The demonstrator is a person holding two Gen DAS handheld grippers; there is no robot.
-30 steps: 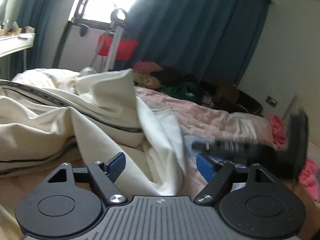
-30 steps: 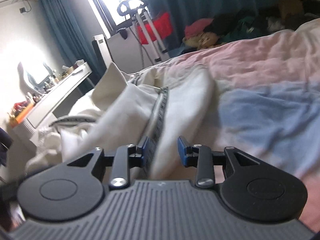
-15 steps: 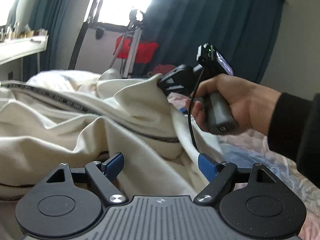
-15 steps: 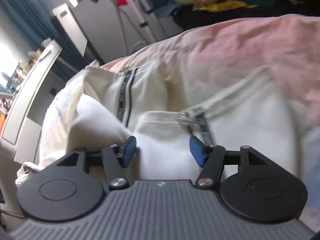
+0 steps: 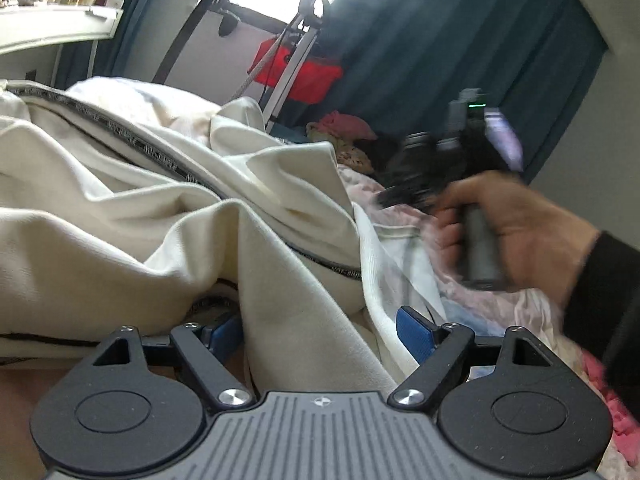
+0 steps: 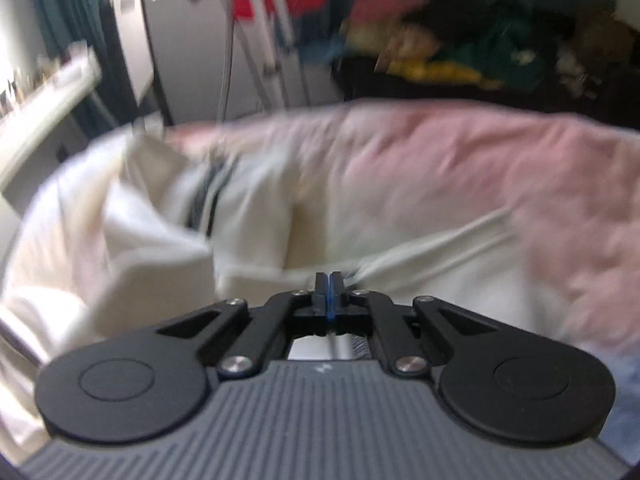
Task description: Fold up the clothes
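A cream garment with black striped trim [image 5: 160,216] lies crumpled on the bed. My left gripper [image 5: 318,330] is open, and a fold of the garment hangs between its blue pads [image 5: 414,332]. My right gripper [image 6: 329,286] is shut on the garment's ribbed edge [image 6: 420,248], which stretches to the right. In the left wrist view the right gripper [image 5: 452,168] is blurred in a hand at the right, above the pink bedding.
A pink and blue bedspread [image 6: 460,168] covers the bed. A white desk [image 5: 52,32] stands at the left. A metal stand with a red bag [image 5: 296,68] and dark blue curtains [image 5: 460,48] are behind. A clothes pile [image 6: 460,48] lies beyond the bed.
My right gripper has closed on the garment's ribbed edge and moved to the right and down. My left gripper has stayed open, with more cloth between its pads.
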